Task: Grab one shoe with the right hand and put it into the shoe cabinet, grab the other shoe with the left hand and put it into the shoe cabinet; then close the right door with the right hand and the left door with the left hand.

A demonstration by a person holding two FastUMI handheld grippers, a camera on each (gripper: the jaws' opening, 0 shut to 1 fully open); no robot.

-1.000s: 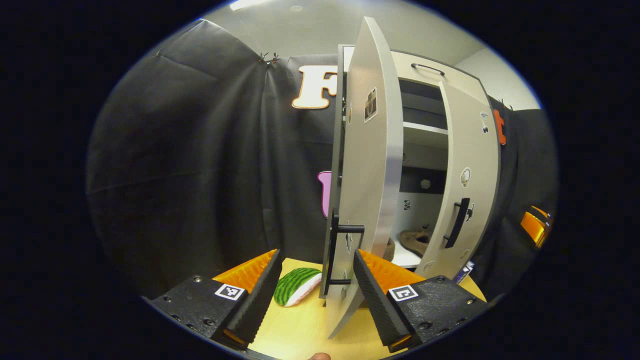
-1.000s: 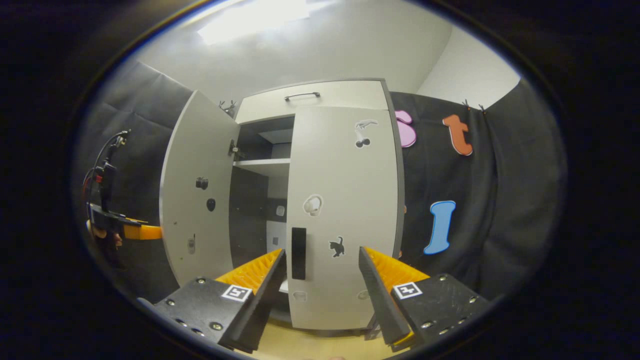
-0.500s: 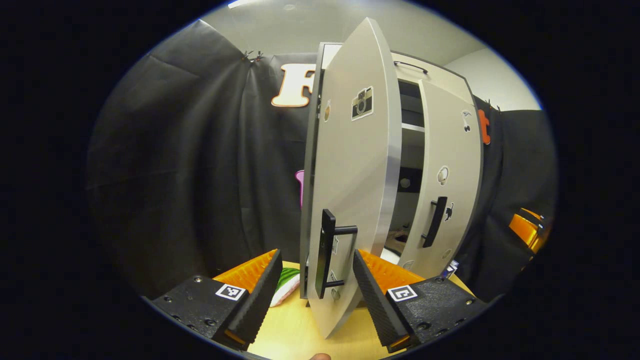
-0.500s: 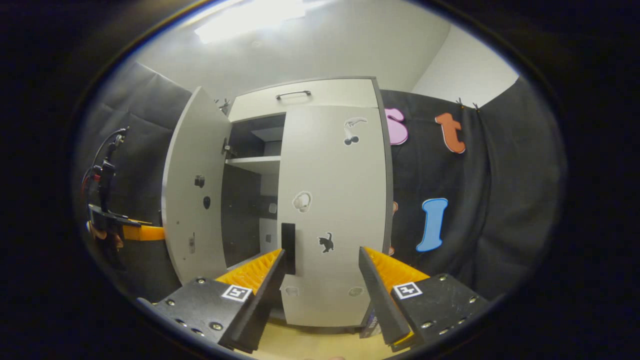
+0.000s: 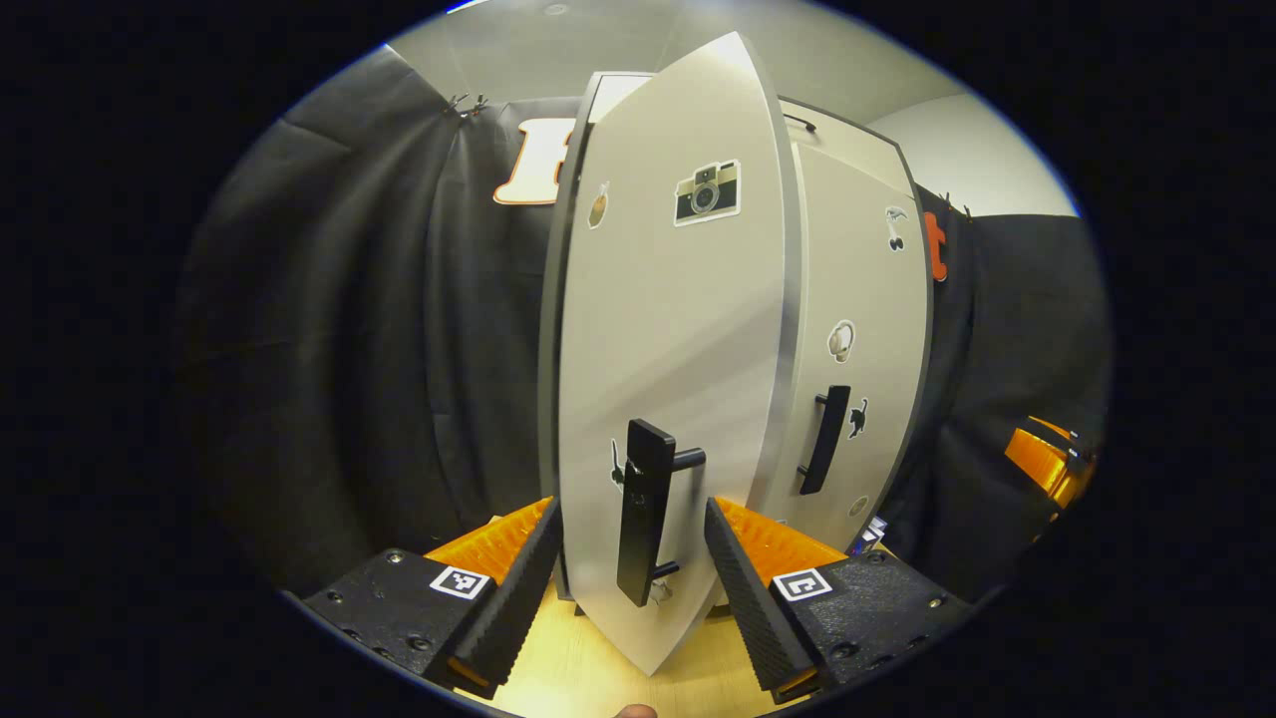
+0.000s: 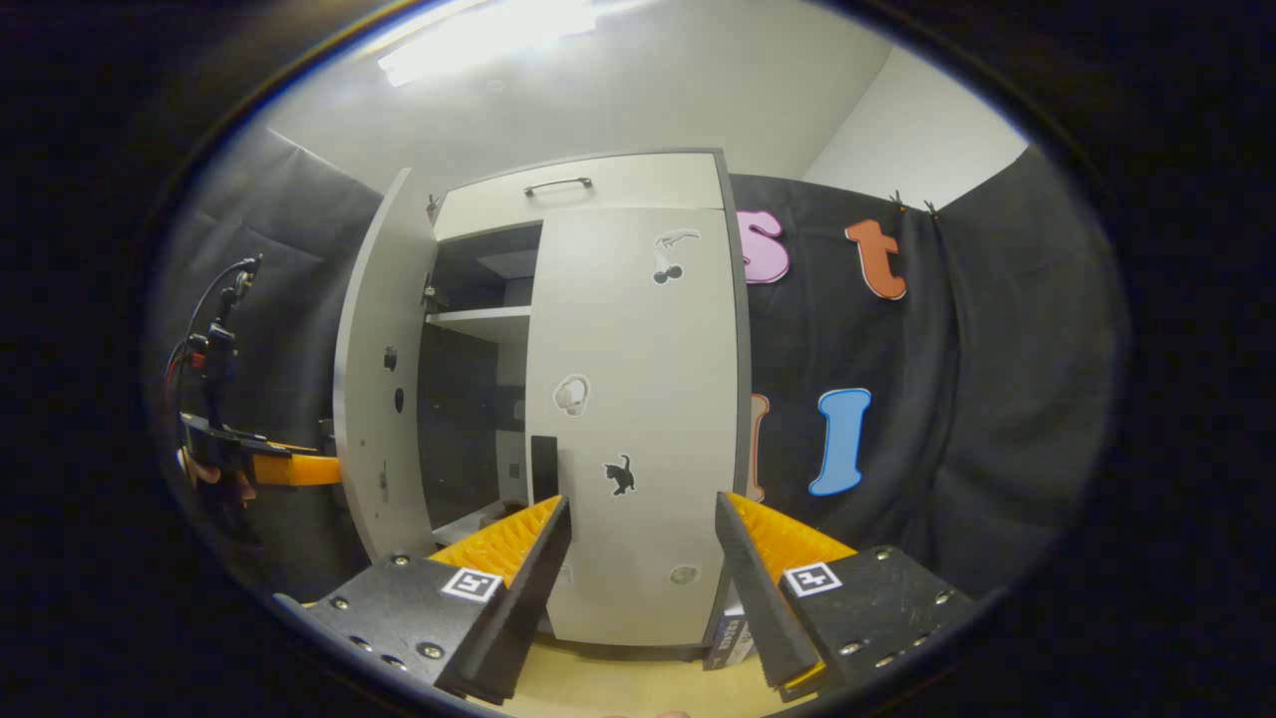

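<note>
Black cloth backs the shoe cabinet point(image 6: 598, 189). Right door point(image 6: 638, 419) looks shut; left door point(image 5: 668, 379) ajar. Left gripper point(image 5: 628, 558), fingers spread, straddles its handle point(image 5: 643, 524). Door is rigid, hinged, likely light: push the panel beside the handle. Right gripper point(image 6: 643, 558) spread, empty.
</note>
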